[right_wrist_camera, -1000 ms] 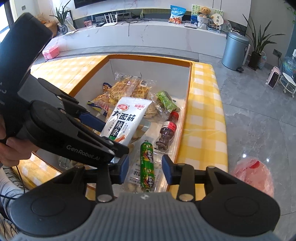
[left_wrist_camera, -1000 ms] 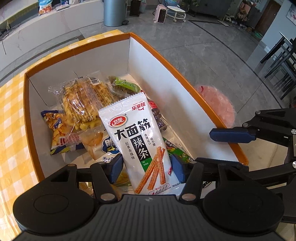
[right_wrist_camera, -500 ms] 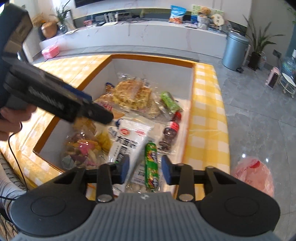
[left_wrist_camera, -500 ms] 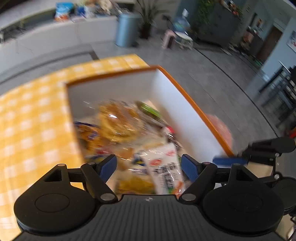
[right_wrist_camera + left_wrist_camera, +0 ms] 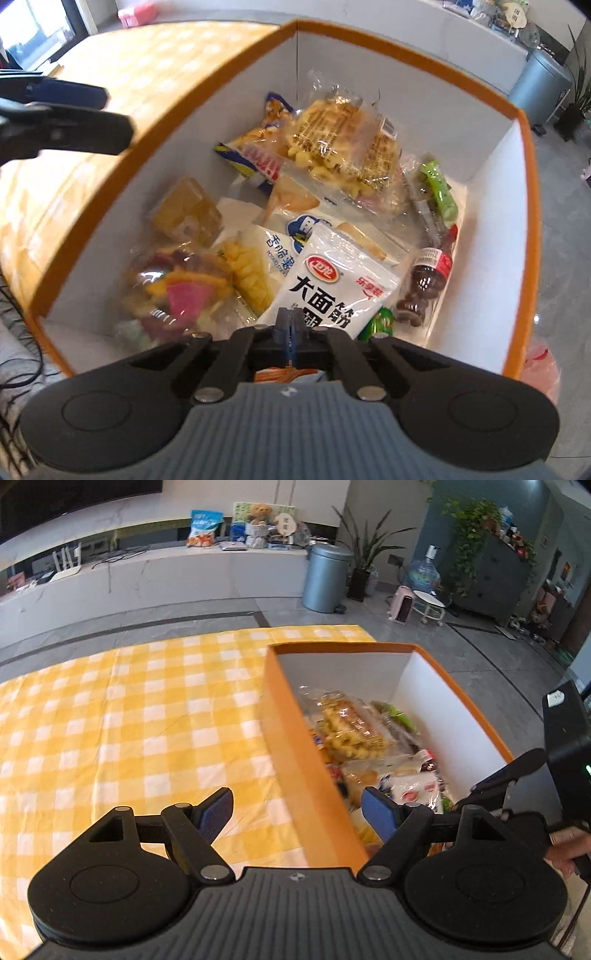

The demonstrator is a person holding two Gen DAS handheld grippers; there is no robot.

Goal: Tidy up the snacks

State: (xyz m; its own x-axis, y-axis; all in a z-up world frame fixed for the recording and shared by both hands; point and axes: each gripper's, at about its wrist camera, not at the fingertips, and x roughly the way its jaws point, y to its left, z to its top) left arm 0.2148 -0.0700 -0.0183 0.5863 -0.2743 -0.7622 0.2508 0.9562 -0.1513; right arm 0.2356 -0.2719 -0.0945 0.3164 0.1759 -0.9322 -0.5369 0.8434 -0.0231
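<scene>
An orange-rimmed white box holds several snack packs. Topmost lies a white spicy-strip packet, also seen from the left wrist. Around it are a clear pastry pack, a cola-bottle candy, a green sausage and a bag of colourful gummies. My right gripper is shut, its tips low over the white packet's near half; whether they pinch it is not visible. My left gripper stands wide open and empty above the box's left wall.
A yellow checked tablecloth covers the table left of the box. A pink bag lies on the floor beside the box. A hand holds the right gripper's handle. A grey bin stands far back.
My left gripper let go of the white packet, opened wide and drew left out of the box. The packet now lies on the snacks. My right gripper closed and sank into the box.
</scene>
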